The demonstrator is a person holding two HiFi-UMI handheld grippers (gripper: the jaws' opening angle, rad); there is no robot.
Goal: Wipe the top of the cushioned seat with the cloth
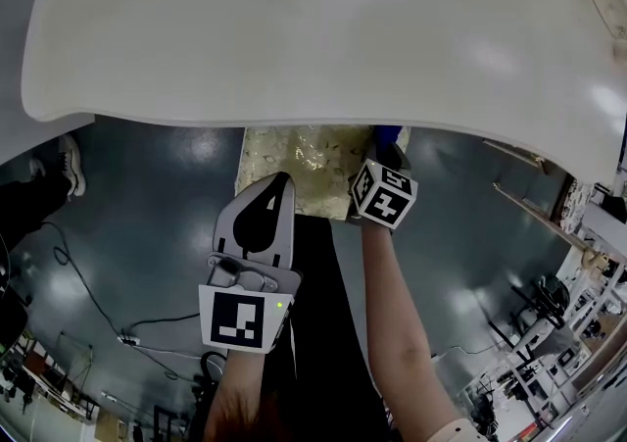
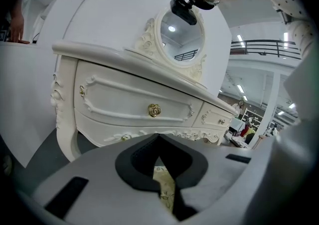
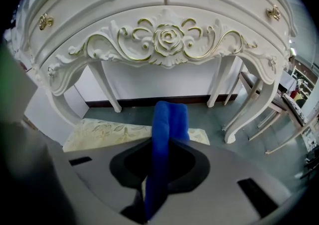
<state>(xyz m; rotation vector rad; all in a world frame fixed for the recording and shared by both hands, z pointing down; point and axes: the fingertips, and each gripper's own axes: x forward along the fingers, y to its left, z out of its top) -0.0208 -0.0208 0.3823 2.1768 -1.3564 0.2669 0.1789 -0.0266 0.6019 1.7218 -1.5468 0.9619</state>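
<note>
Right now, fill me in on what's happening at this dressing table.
A person stands at a white dressing table with a gripper in each hand. The right gripper is shut on a blue cloth and is held over the right edge of the floral cushioned seat, which is tucked partly under the table. The left gripper is shut and empty, pointing at the seat. Whether the cloth touches the cushion can't be told.

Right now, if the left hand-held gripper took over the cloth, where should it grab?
Probably the free folded end of the cloth that juts past the jaws of the right hand-held gripper, approached from the left, above the cushioned seat. That end is a thick doubled band standing clear; the rest is pinched in the jaws.
</note>
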